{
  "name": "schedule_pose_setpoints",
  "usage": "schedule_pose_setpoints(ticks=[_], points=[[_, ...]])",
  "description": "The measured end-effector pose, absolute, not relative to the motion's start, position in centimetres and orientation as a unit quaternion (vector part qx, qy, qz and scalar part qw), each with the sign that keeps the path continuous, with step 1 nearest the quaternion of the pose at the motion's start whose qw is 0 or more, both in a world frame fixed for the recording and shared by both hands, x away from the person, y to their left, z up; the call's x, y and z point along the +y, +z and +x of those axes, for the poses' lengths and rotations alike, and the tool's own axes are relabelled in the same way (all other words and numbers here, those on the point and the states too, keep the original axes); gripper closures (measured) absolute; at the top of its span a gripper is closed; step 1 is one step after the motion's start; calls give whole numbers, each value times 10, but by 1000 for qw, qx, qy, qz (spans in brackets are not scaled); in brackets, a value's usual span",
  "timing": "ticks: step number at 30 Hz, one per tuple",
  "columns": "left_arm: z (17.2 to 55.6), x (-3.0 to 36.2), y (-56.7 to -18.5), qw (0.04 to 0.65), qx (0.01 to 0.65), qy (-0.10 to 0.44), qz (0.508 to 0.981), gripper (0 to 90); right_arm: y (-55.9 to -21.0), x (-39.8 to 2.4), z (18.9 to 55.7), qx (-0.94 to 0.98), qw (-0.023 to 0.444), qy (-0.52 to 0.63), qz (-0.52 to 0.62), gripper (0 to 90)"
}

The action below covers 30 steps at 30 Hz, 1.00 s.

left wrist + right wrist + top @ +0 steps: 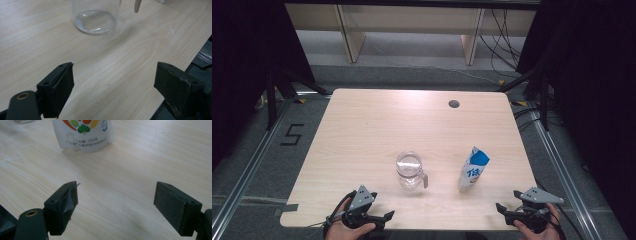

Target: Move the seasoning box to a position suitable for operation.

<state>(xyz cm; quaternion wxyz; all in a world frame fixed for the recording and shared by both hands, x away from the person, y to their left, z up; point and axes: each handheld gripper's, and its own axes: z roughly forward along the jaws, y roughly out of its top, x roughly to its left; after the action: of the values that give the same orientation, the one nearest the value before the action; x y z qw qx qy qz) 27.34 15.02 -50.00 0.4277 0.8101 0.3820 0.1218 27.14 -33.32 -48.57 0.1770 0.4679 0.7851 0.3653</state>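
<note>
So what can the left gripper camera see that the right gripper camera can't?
The left gripper view alone shows the base of the clear glass jar and the tip of a beige handle beside it. The right gripper view alone shows the white pouch with vegetable pictures and printed text. Both share the pale wooden table and a pair of black jaws spread wide apart, holding nothing.

obstacles: glass jug [410, 170], pouch [473, 169] | free: far tabletop [412, 120]

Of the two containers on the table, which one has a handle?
The glass jug, left of the white and blue pouch. Its handle points toward the pouch.
</note>
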Motion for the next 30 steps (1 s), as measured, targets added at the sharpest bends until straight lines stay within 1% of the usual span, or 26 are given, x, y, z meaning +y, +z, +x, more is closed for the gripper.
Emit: schedule_pose_setpoints(ticks=[4, 9, 10, 11, 12, 13, 15, 17, 18, 20, 22, 25, 28, 30], points=[[273, 149, -498, 417, 372, 128, 819, 161, -486, -335, 273, 789, 179, 368, 458, 203], [270, 140, -498, 417, 378, 129, 816, 190, -486, -333, 271, 785, 180, 365, 467, 209], [270, 137, -499, 429, 377, 125, 812, 194, -486, -334, 272, 786, 183, 364, 464, 209], [270, 137, -498, 421, 371, 127, 818, 197, -486, -333, 271, 785, 180, 365, 468, 210], [269, 135, -498, 426, 370, 123, 816, 198, -486, -334, 271, 784, 179, 365, 469, 211], [269, 135, -498, 426, 370, 123, 816, 198, -486, -336, 273, 789, 186, 367, 457, 211], [267, 129, -498, 442, 378, 121, 804, 207, -486, -336, 274, 788, 191, 366, 456, 217], [268, 129, -497, 436, 370, 125, 811, 214, -486, -336, 273, 787, 189, 367, 458, 221], [267, 126, -497, 447, 374, 121, 803, 218, -486, -337, 273, 786, 189, 369, 458, 222], [267, 124, -496, 448, 373, 118, 804, 230, -485, -337, 273, 788, 189, 369, 455, 222], [267, 117, -497, 461, 370, 103, 800, 243, -485, -337, 274, 790, 190, 368, 451, 223], [268, 108, -497, 460, 360, 101, 805, 283, -485, -334, 271, 780, 185, 368, 470, 226], [273, 97, -496, 461, 352, 106, 808, 341, -486, -336, 274, 789, 186, 370, 454, 234], [275, 89, -495, 466, 348, 102, 807, 401, -486, -335, 274, 787, 187, 371, 457, 236]])
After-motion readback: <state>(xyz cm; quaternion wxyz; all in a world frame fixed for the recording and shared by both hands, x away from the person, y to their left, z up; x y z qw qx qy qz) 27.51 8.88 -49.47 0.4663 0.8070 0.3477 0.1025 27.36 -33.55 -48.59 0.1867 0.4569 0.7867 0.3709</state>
